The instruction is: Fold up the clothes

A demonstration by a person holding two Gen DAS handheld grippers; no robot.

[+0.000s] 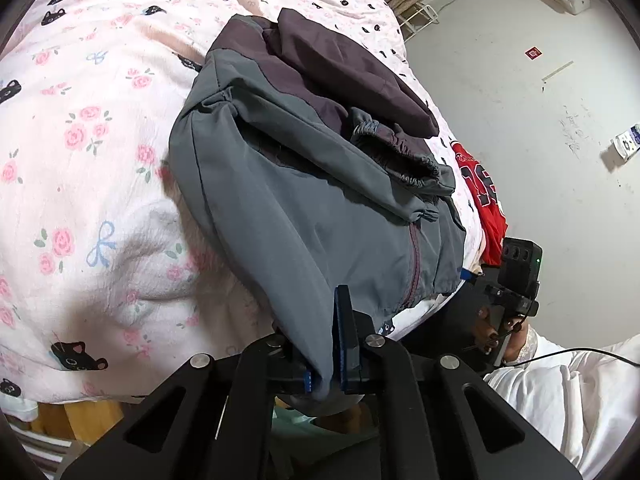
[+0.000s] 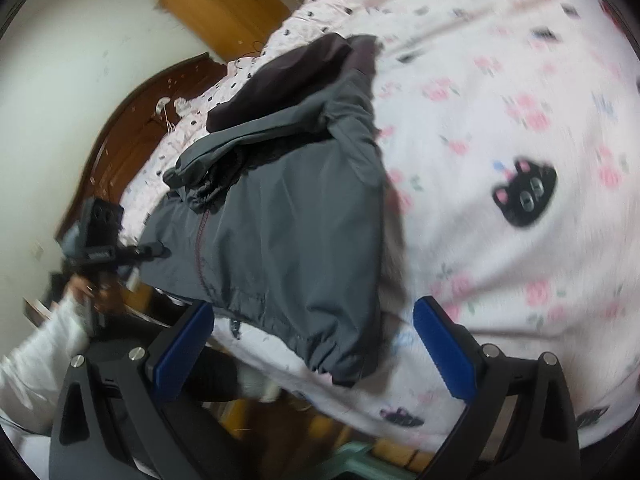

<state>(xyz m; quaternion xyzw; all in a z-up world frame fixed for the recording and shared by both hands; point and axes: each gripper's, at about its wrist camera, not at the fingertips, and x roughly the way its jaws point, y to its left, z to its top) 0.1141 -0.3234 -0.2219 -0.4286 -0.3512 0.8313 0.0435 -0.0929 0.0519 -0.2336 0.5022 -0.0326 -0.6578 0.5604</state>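
Between the left hand-held gripper's (image 1: pixel 328 360) closed fingers sat a corner of the partly folded grey nylon jacket (image 1: pixel 304 184); the right hand-held gripper (image 2: pixel 316 356) gaped empty, folds apparently remaining.

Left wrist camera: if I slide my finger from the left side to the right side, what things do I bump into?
Flowery cat bedsheet → grey jacket → red jersey → white wall.

I see even, soft indoor light, no glare; faint shadow under the grey jacket (image 1: pixel 304 184). Left wrist view sharp, right wrist view motion-blurred esp. the quilt (image 2: pixel 520 160). Heavy fisheye bend w/ dark vignette at edges.
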